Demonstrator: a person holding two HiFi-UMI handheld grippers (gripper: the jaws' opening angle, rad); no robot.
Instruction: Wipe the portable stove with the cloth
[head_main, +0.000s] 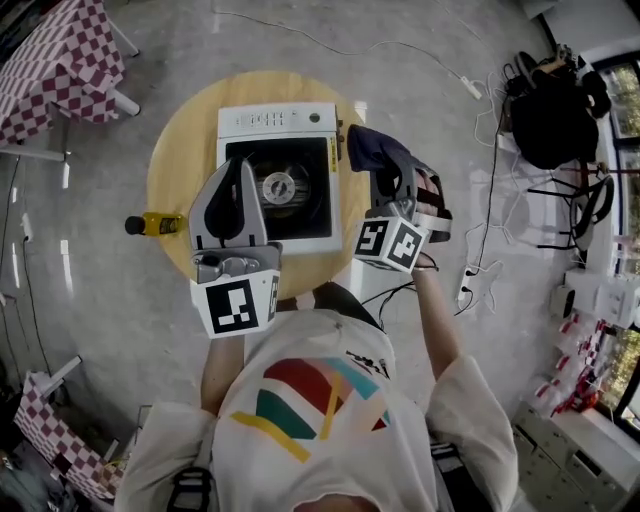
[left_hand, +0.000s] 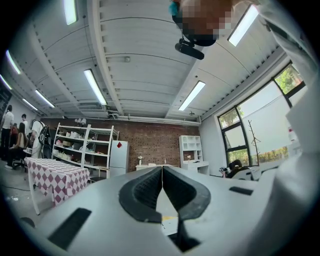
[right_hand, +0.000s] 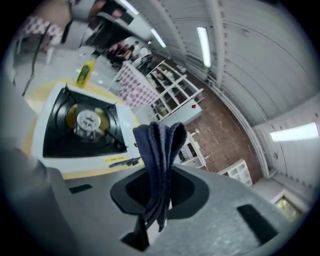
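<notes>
At the left edge of the round pale wooden worktop (head_main: 180, 150) lies a small yellow bottle with a dark cap (head_main: 155, 224), well clear of the work. Next comes the left gripper (head_main: 241, 168), held over the near left part of the stove. Its jaws are together with nothing between them, and its own view looks up at the ceiling.

The white portable gas stove with a black top (head_main: 280, 125) sits in the middle of the worktop, its round metal burner (head_main: 278, 186) in the centre.

To the right, the right gripper (right_hand: 160, 180) has its jaws clamped on a folded dark blue cloth (right_hand: 159, 145). The cloth stands up out of the jaws beside the stove's right edge and does not appear to touch it.

The cloth looks gripped and brought close, with wiping not yet begun. The next move probably calls for tipping the right gripper so the cloth's free fold presses flat on the stove, then sweeping it across while avoiding the burner.
</notes>
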